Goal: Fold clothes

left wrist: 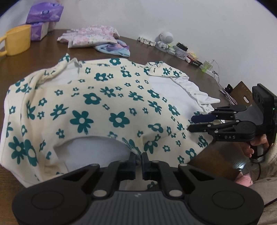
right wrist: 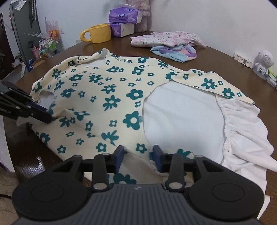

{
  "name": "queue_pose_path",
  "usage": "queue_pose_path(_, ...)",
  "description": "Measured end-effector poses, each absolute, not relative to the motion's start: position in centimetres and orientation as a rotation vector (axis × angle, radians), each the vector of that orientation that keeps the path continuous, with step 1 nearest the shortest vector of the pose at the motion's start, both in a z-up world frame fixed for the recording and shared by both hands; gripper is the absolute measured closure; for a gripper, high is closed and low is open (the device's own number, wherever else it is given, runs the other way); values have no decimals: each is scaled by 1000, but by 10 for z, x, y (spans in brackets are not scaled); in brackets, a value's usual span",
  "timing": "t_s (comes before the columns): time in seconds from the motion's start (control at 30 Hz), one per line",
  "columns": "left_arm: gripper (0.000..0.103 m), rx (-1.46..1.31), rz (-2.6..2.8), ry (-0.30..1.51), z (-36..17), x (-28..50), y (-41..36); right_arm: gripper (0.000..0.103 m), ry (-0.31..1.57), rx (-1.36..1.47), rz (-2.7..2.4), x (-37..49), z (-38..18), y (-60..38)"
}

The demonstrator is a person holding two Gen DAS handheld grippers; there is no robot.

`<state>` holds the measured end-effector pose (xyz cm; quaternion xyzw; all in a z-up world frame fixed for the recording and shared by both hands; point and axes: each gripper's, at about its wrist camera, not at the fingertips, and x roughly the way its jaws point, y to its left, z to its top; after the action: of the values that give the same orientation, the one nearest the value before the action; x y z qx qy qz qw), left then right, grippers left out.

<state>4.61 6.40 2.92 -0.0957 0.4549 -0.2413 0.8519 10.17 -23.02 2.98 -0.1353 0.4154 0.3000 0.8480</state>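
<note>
A cream garment with teal flowers (left wrist: 107,103) lies spread over the middle of the brown table (left wrist: 43,52), its white lining showing at the openings and a white ruffled hem (right wrist: 242,124) trailing toward four o'clock in the right wrist view. The left gripper (left wrist: 138,160) sits at six o'clock in its own view, its jaws pressed together and pinching the garment's near edge between the blue pads. The right gripper (right wrist: 138,152) stands at six o'clock in its own view, jaws spread apart over the cloth with fabric lying between the pads, neither pad visibly pressing it. In the left wrist view it enters from three o'clock, held by a hand (left wrist: 256,145). Toward twelve o'clock lie a folded pink floral garment (right wrist: 164,39), a blue and purple cloth (right wrist: 174,52), a yellow mug (right wrist: 98,33) and purple tissue packs (right wrist: 123,16).
</note>
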Motion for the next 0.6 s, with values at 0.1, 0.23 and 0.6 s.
queue_pose_path(0.1, 98, -223, -518, 982, 28, 49, 69, 81, 889, -276, 629, 101, 31, -234)
queue_pose_path(0.23, 89, -241, -514, 962, 30, 50, 71, 79, 883, -264, 606, 98, 32, -235)
queue_pose_path(0.6, 98, -202, -472, 914, 24, 45, 57, 77, 773, -179, 534, 66, 33, -208)
